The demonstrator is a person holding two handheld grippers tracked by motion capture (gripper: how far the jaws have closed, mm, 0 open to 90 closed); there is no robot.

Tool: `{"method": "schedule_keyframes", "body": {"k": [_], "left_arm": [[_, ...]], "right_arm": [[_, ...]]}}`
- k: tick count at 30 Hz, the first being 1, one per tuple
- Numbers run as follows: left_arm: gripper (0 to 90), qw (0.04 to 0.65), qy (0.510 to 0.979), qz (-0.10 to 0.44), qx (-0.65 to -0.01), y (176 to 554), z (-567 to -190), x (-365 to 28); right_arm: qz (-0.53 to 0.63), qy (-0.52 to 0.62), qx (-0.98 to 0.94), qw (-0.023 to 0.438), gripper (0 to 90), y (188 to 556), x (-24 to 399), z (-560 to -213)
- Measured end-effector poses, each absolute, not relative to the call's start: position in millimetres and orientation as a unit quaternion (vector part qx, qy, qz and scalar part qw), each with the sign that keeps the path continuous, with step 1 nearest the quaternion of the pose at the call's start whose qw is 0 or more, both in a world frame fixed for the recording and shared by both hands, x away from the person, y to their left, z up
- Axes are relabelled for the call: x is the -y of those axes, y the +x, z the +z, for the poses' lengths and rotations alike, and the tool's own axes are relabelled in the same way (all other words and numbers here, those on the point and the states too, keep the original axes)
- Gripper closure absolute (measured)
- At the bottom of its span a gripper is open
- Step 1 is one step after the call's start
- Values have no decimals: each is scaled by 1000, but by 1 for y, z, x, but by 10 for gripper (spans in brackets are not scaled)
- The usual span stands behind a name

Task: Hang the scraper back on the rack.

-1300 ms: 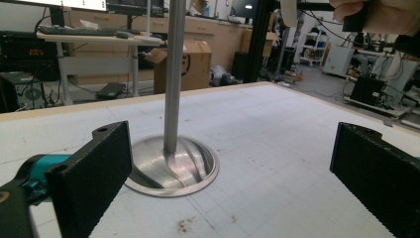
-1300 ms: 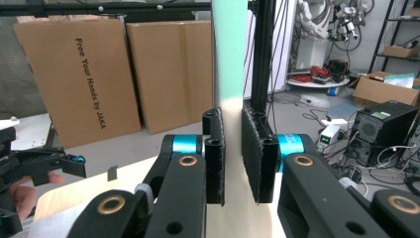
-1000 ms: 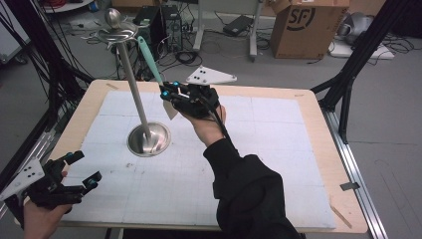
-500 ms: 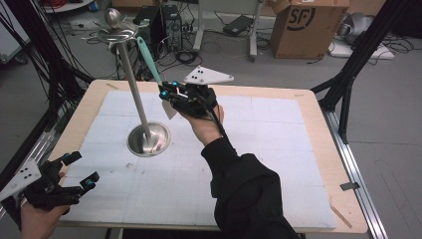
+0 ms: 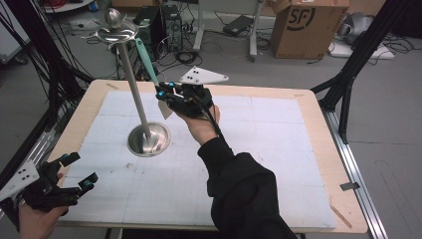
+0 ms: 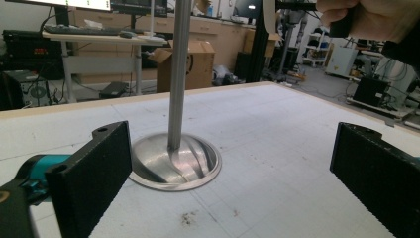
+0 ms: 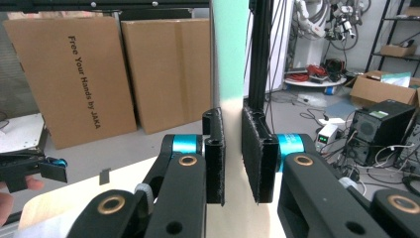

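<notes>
The big wooden worktop with its white squared mat (image 5: 278, 149) carries one tall shiny metal stand (image 5: 134, 94), and its wide round foot (image 6: 176, 163) sits flat on the mat so the thin pole does not tip. At the top of the pole is a wavy metal ring with little arms (image 5: 115, 34), a place to hang things. The right gripper (image 5: 166, 95) is lifted up beside the pole, and its jaws are pressed tight on a long flat tool with a mint-green handle and a cream end (image 5: 149, 67). It holds the tool near the cream end, so the green end (image 7: 229, 49) can slant up to the ring; I think it is being hung there or taken off. The left gripper (image 5: 79, 172) waits low at the near corner of the worktop, well apart from the stand, its jaws wide with nothing between them, out of the way.
</notes>
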State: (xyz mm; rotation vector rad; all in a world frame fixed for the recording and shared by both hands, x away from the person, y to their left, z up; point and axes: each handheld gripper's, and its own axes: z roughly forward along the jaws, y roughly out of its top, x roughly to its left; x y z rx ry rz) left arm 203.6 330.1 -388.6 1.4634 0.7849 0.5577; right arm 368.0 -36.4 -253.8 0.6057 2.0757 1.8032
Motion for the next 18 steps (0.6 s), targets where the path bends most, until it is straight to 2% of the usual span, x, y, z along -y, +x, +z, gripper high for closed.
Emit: {"method": "schedule_keyframes", "body": {"k": [14, 16, 18], "left_arm": [[35, 648, 637, 245, -337, 200, -385, -328], [35, 647, 638, 246, -338, 200, -385, -328], [35, 644, 641, 247, -337, 200, -385, -328]], "right_arm": [[636, 218, -721, 165, 799, 372, 22, -259], [637, 217, -721, 166, 786, 372, 21, -259], [636, 217, -722, 164, 711, 372, 21, -260]]}}
